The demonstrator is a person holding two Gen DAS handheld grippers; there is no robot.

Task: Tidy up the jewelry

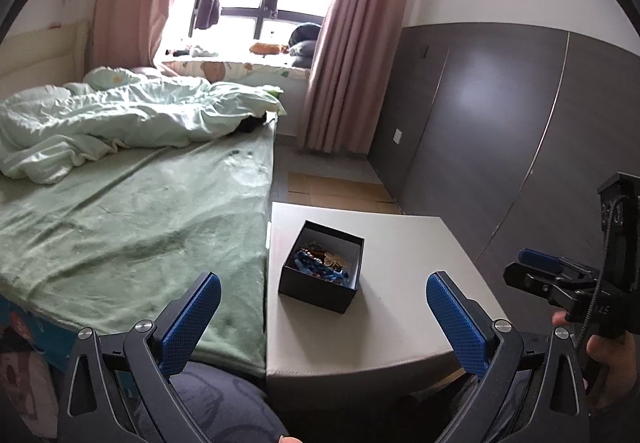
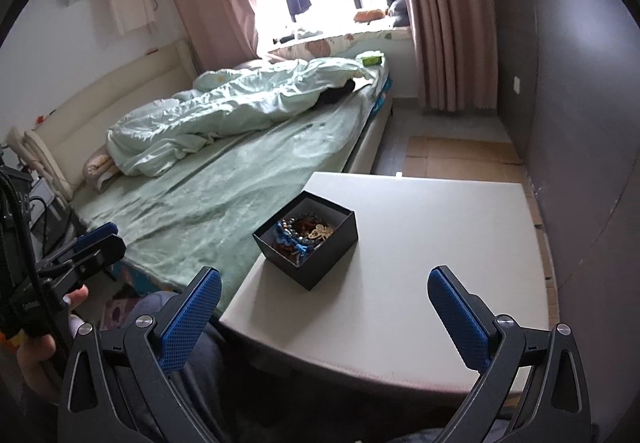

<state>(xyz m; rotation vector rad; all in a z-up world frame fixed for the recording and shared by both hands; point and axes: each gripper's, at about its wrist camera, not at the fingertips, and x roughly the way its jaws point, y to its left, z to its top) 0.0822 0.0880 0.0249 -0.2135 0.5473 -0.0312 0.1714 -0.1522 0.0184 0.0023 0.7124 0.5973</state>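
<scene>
A small black open box (image 1: 320,291) stands on a pale grey table (image 1: 400,323) beside the bed. It holds a tangle of jewelry (image 1: 322,261): blue cord, beads and a gold piece. The box also shows in the right wrist view (image 2: 320,261), with the jewelry (image 2: 304,235) inside. My left gripper (image 1: 323,283) is open and empty, held back near the table's front edge with the box between its blue pads. My right gripper (image 2: 325,281) is open and empty, also back from the box. Each gripper shows at the other view's edge, the right one (image 1: 536,267) and the left one (image 2: 96,239).
A bed with a green sheet (image 1: 140,227) and a crumpled quilt (image 1: 120,119) lies left of the table. A dark wardrobe wall (image 1: 500,123) runs along the right. Cardboard (image 1: 340,195) lies on the floor beyond the table. My knee (image 1: 216,403) is under the table's near edge.
</scene>
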